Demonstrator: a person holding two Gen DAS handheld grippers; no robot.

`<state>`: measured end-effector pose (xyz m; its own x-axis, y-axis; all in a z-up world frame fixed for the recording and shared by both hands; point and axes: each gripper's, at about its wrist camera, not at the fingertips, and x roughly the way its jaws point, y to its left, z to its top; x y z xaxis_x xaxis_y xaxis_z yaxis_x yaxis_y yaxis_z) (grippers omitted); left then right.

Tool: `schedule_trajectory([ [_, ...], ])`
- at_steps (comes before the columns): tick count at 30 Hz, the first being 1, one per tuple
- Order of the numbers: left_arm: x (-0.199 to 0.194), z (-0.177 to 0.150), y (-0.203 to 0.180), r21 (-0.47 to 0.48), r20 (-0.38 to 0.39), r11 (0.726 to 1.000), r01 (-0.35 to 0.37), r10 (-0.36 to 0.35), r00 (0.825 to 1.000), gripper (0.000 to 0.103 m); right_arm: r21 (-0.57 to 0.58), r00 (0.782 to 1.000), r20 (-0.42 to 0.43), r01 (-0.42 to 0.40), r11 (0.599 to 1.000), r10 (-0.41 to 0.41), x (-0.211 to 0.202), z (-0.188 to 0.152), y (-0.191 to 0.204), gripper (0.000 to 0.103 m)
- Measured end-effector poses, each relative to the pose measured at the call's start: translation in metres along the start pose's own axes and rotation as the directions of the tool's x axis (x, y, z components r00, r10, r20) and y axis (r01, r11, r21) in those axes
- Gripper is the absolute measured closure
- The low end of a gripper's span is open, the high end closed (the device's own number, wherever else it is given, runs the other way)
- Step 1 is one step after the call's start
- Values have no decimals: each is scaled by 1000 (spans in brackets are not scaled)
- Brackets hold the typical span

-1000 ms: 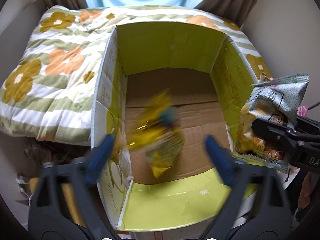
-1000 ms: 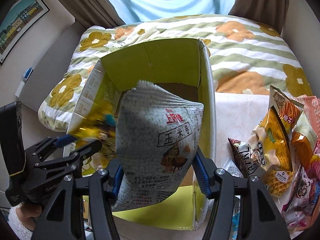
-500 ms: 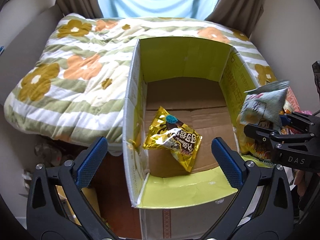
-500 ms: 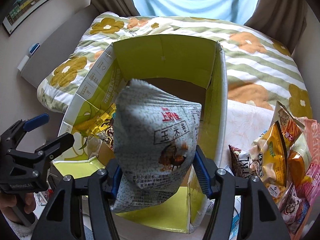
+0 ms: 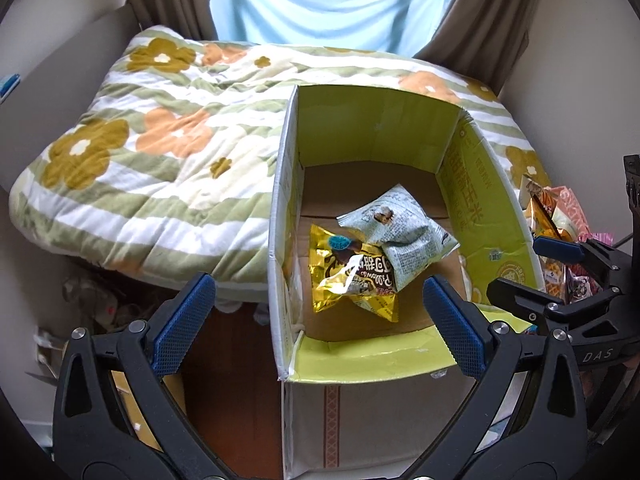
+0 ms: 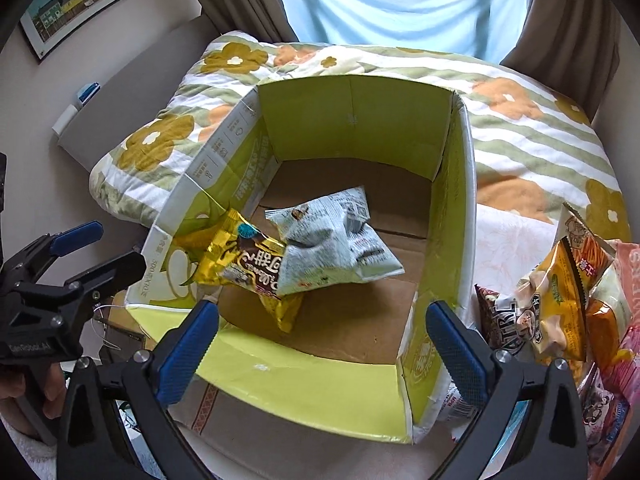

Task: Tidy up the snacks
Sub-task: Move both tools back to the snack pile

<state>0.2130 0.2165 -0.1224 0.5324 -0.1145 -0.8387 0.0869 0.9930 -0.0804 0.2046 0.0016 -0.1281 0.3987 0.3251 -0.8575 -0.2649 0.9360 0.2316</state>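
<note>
Blk grippers (image 5: pixel 316 320), blue ribbed pads (image 5: pixel 182 322), silver screws

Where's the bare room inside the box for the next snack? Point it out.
Bare floor lies along the cardboard box's far wall and right wall. The near-left corner is crowded: the grey bag overlaps the gold bag.

Soft daylight through the curtain (image 5: pixel 328 0); sharp, edges fisheye-bent.

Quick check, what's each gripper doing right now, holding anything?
Left gripper: open, empty.
Right gripper: jaws have just been opening, now wide and empty; the pale blue snack bag lies in the cardboard box.
</note>
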Motion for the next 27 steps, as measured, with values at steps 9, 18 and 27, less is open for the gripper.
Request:
schedule_trajectory([
  [9, -22, 6, -13, 50, 63, 997, 53, -56, 996, 0, 29, 995, 86, 44, 999, -46, -46, -11, 0, 0],
  [18, -33, 14, -66, 166, 94, 977, 133, -150, 984, 0, 133, 979, 144, 124, 983, -143, -96, -29, -41, 0],
  [27, -37, 19, -155, 257, 101, 960, 113, -143, 985, 0, 103, 950, 194, 229, 968, -245, -141, -36, -117, 0],
])
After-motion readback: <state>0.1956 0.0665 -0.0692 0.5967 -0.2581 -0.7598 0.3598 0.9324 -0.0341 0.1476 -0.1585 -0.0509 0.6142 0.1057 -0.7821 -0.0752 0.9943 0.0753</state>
